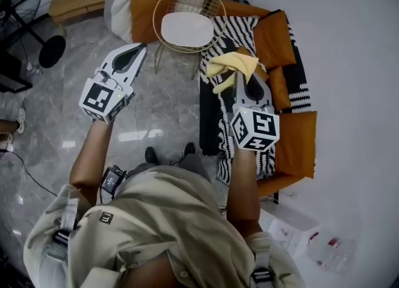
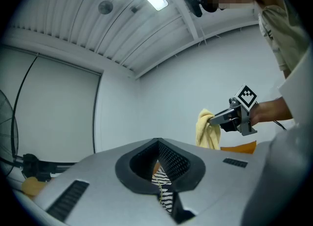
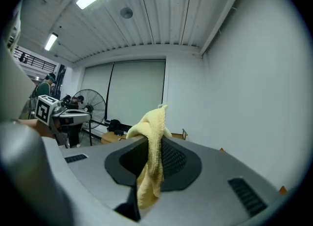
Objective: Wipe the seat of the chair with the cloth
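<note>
a polished grey stone floor [image 1: 168,103] carries a gold wire chair [image 1: 163,6] with a white seat pad, just beside a black-and-white striped rug [image 1: 232,34] edged with orange cushions [image 1: 298,143]. a fan's round black base [image 1: 52,50] stands far left, a thin black cable [image 1: 25,169] trails nearer, and white boxes [image 1: 293,224] sit by the wall.

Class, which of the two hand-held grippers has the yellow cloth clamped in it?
The right hand-held gripper, with the yellow cloth draped from it; the left hand-held gripper holds nothing.
</note>
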`<state>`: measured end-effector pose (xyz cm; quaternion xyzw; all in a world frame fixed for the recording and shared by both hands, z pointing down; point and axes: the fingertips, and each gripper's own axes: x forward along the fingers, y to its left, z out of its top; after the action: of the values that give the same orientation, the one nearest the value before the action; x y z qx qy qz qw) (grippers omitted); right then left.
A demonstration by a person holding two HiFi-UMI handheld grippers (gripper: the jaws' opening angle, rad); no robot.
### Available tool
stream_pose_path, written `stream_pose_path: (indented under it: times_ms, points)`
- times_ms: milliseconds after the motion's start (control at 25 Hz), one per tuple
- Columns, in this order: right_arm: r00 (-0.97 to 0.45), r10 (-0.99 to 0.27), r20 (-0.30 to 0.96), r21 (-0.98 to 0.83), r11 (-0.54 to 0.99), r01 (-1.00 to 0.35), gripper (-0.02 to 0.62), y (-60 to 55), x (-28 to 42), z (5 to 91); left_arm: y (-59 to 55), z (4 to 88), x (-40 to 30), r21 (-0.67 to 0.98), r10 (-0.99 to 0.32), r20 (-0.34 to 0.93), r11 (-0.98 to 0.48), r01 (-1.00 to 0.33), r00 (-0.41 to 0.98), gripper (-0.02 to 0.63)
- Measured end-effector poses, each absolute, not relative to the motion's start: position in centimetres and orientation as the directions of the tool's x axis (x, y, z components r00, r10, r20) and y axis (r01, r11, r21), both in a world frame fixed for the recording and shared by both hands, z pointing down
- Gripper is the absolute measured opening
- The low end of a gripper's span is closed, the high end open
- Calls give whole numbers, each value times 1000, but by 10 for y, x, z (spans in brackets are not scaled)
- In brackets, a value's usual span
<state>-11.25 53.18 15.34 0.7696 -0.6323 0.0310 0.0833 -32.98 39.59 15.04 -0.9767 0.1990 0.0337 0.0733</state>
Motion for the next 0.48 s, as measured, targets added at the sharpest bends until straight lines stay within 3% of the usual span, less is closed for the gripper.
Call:
stream_pose_path:
  times_ms: [160, 480]
  points:
    - [217, -963, 159, 106, -202, -974, 63, 514, -94, 153, 395, 160, -313, -183, -309, -24, -933, -308, 951, 14]
    - [140, -972, 187, 64, -130, -989, 63, 451, -21, 182, 355, 179, -260, -179, -371, 78, -918, -354, 925, 15]
